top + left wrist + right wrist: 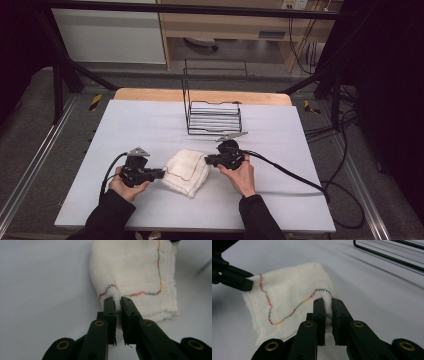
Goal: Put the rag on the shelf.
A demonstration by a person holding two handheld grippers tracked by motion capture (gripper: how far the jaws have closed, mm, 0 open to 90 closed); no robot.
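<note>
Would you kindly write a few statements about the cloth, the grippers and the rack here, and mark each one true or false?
1. The left gripper pinches the white cloth. True.
2. The right gripper hangs open above the cloth. False: its jaws are closed on a fold of it.
3. The cloth has multicoloured stitching. True.
4. The cloth is draped over the black wire rack. False: it is on the table, nearer the person than the rack.
5. The rack holds plates. False: nothing is in it.

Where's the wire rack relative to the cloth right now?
In the high view the black wire rack stands at the table's far middle, just beyond the white cloth, apart from it.
</note>
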